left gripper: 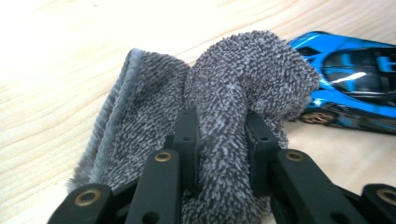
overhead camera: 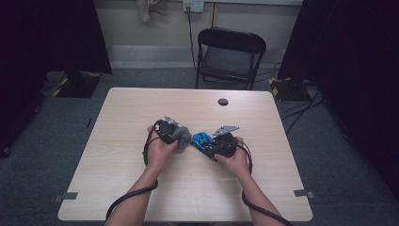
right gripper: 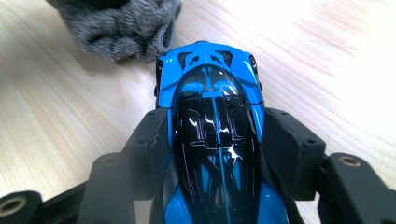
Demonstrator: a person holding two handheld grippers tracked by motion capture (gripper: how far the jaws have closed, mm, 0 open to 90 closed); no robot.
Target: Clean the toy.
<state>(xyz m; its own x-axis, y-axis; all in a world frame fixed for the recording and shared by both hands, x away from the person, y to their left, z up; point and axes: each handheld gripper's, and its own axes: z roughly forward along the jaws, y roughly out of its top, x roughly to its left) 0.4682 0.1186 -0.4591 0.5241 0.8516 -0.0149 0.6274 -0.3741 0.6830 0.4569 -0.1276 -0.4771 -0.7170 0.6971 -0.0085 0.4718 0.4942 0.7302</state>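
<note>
- The table (overhead camera: 141, 188) is pale wood, and everything below is placed against the blue toy car (overhead camera: 202, 139) that sits near its middle
- The car is blue with a glossy black roof; in the right gripper view (right gripper: 212, 140) it lies lengthwise between the jaws, its far end pointing away from the camera
- The right gripper (overhead camera: 209, 145) pinches the car by its two flanks; the black pads press against both sides of the body, so the jaws stand partly apart, at the width of the car
- The person's right hand (overhead camera: 234, 157) holds that gripper just behind the car, on the near side of it in the high view
- A grey fuzzy cloth (overhead camera: 182, 135) lies just left of the car in the high view, bunched up; whether it touches the car there I cannot tell
- In the left gripper view the cloth (left gripper: 233, 93) is folded into a thick roll that reaches the car (left gripper: 350, 79) at the car's side, above a gold wheel
- The left gripper (overhead camera: 175, 136) pinches this cloth: its jaws are squeezed onto a fold that bulges between and above them
- The left hand (overhead camera: 160, 148) holds its gripper farther left of the car, beyond the cloth
- In the right gripper view the cloth (right gripper: 121, 23) sits just past the car's far end, its hem at the car's corner
- A cable runs back from each gripper toward the near table edge, away from the car
</note>
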